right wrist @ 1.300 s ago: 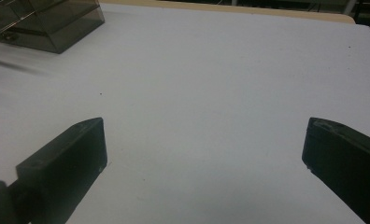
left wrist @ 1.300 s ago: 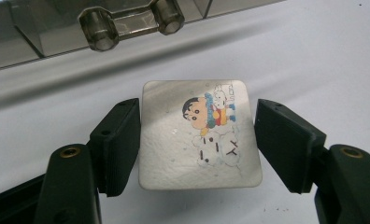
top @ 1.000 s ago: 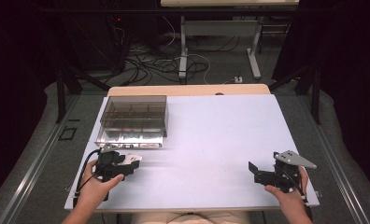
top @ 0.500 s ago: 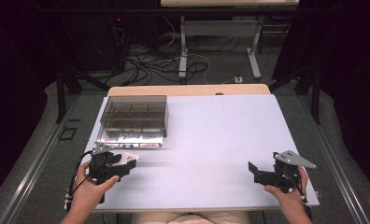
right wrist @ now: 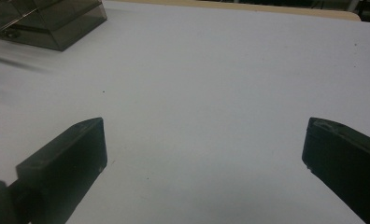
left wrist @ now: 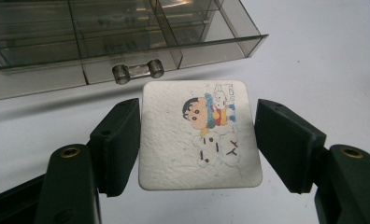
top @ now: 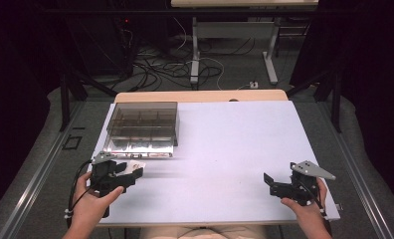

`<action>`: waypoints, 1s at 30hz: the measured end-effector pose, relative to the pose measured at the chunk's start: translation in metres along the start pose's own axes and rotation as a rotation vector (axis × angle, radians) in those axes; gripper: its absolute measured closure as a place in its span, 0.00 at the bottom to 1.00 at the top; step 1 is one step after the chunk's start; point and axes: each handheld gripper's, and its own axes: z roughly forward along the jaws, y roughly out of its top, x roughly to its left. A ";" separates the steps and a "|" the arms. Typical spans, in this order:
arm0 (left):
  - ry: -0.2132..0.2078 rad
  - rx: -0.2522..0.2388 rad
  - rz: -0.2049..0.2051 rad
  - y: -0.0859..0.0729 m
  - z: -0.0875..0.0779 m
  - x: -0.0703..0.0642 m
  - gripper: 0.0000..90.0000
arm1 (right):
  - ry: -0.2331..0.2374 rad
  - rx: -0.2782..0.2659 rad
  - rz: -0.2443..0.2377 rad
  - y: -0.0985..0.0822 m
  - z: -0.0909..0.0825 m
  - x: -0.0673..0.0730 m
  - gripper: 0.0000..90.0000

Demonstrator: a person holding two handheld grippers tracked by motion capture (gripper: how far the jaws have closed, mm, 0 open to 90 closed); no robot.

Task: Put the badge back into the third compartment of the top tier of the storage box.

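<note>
Nearest the person, the left gripper (left wrist: 199,140) pinches a white square card (left wrist: 199,135) bearing a cartoon print, its jaws pressed on opposite edges, above the white bench (top: 235,144). The right gripper (right wrist: 204,158) has jaws spread wide with nothing between them. Farther off, just beyond the card, sits a smoky clear compartment box (top: 143,127).

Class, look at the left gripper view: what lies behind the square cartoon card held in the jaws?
Behind the card stands a smoky clear drawer box with a clear bar handle and empty-looking compartments. The card hides the table directly beneath it.
</note>
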 end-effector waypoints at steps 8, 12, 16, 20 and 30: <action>0.007 -0.018 -0.007 0.010 -0.001 0.003 0.37 | 0.003 -0.002 0.000 0.000 0.000 0.000 0.00; 0.012 -0.026 -0.016 0.017 0.002 0.006 0.37 | 0.001 -0.003 0.005 0.000 0.001 0.000 0.00; 0.011 -0.032 -0.028 0.023 0.005 0.007 0.37 | 0.003 -0.002 0.005 0.000 0.001 0.000 0.00; 0.010 -0.034 -0.028 0.028 0.009 0.005 0.37 | 0.003 0.000 0.005 0.000 0.001 0.000 0.00; 0.018 -0.029 -0.044 0.038 0.022 0.001 0.37 | 0.003 -0.002 0.000 -0.001 0.001 -0.001 0.00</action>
